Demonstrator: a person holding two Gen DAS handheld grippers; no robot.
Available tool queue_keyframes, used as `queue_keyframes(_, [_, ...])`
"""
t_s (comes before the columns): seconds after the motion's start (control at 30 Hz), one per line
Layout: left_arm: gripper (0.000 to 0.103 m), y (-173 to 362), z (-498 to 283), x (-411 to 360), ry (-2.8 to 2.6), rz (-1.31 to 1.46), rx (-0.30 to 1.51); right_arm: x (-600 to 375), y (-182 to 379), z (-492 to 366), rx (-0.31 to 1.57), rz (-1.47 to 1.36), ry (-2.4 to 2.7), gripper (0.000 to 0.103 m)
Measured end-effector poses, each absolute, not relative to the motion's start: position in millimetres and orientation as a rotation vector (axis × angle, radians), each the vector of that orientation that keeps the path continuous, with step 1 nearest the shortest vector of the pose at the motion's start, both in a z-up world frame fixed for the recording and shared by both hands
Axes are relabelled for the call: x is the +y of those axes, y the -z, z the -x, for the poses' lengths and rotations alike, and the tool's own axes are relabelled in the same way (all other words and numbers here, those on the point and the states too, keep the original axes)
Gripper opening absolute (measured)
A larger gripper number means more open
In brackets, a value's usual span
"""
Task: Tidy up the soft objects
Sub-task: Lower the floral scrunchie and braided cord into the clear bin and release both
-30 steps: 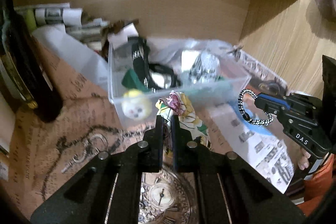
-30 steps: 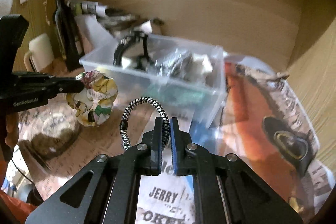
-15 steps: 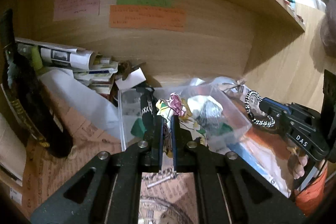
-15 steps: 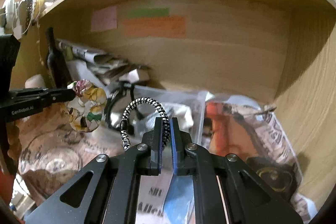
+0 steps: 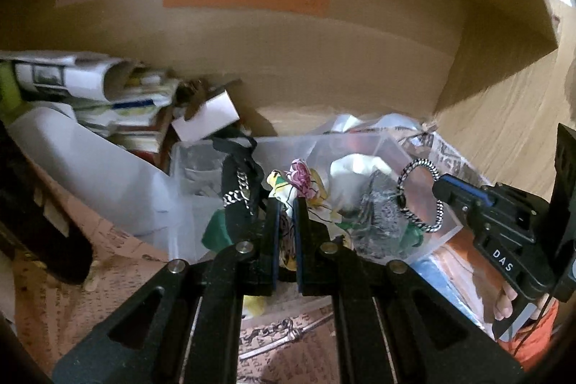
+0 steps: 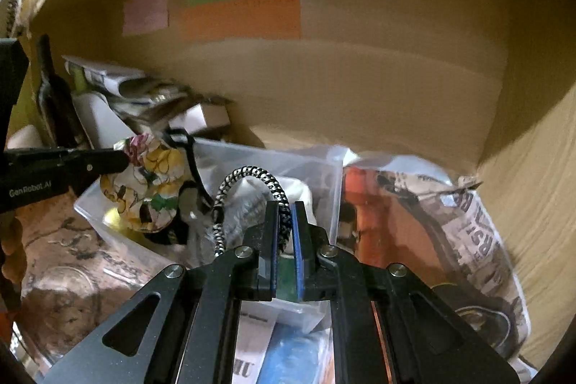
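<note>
- Your left gripper is clamped on the floral scrunchie, which bunches out past the fingertips and hangs right over the clear plastic bin.
- Your right gripper is pinched shut on the black-and-white braided hair tie, also above the bin, to the right of the scrunchie.
- The scrunchie is puffy gathered fabric, yellow and white with a pink bloom; it's a crumpled ring, so no real long axis.
- The hair tie is a thin woven cord loop, arching up from the jaws and drooping left in the right wrist view.
- The bin is see-through with soft stuff inside: a black strap, something white, a green bit.
- Newspaper lies to the bin's right.
</note>
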State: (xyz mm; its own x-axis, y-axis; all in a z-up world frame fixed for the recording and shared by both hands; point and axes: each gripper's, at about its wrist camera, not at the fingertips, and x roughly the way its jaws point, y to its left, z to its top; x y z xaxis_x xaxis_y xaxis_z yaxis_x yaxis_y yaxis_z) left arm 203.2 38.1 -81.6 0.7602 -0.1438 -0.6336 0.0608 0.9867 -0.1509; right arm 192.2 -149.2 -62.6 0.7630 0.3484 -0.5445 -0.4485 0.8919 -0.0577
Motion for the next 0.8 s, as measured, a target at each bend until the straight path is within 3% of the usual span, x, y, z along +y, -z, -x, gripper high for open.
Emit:
queue_keyframes(0.3, [0.007,103.6,-217.1,31.5,0.102,0.086,0.768,-146.7,79.4,-204.3,0.629,0.228,-0.43,0.007])
queue_keyframes(0.4, [0.013,104.9,-214.8,29.5,0.106,0.072,0.778,-147.0,79.1,-203.9,0.634,0.229,-0.43,0.007])
queue_keyframes(0.63, [0.047,93.0,-199.9,31.7,0.102,0.085,0.747,-152.2,66.8,-198.7,0.615,0.201,-0.453,0.007])
queue_keyframes(0.8, [0.052,72.8,-178.4,30.8,0.104,0.087,0.689,-156.0,51.8,-185.6,0.575,0.187,-0.473,0.009])
